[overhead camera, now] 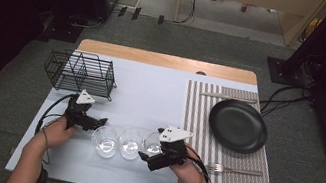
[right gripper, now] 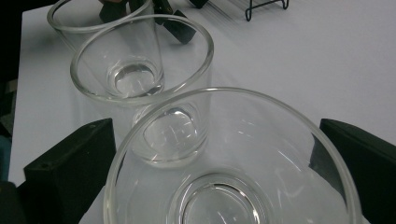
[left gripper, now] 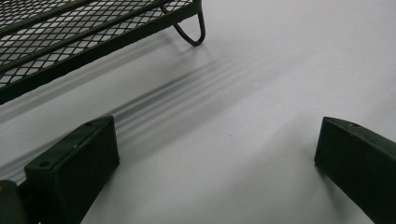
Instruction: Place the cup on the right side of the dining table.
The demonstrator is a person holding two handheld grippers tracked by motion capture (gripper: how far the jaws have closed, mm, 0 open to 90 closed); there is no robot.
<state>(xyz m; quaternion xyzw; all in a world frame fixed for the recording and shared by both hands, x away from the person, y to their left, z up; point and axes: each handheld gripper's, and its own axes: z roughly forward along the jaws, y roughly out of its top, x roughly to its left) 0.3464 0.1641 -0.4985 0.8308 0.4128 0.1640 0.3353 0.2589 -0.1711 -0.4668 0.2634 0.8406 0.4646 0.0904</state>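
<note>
**Three glasses in a row, right hand-held gripper around the nearest one**

At the left of the desk (overhead camera: 150,94) stood a black wire rack (overhead camera: 81,73), its mesh floor and one looped foot also seen in the left gripper view. Just in front of the rack, the left hand-held gripper (overhead camera: 100,122) was held low over the pale desk top, pointing toward the glasses. Its jaws stood wide apart with nothing but bare desk surface between them.

Next came three clear drinking glasses, upright and close together in a row near the front edge of the desk. The left glass (overhead camera: 105,140) stood just beside the tip of the left hand-held gripper, apart from it. The middle glass (overhead camera: 130,143) stood between the other two; whether the glasses touched each other could not be told.

The right glass (overhead camera: 153,142) sat between the spread jaws of the right hand-held gripper (overhead camera: 143,156); in the right gripper view its rim (right gripper: 233,154) spanned nearly the whole gap, yet the jaws were not seen pressing on it.

Farther right lay a striped placemat (overhead camera: 195,127) carrying a black plate (overhead camera: 238,125), with a fork (overhead camera: 233,170) near its front edge and another piece of cutlery (overhead camera: 227,97) behind the plate.
</note>
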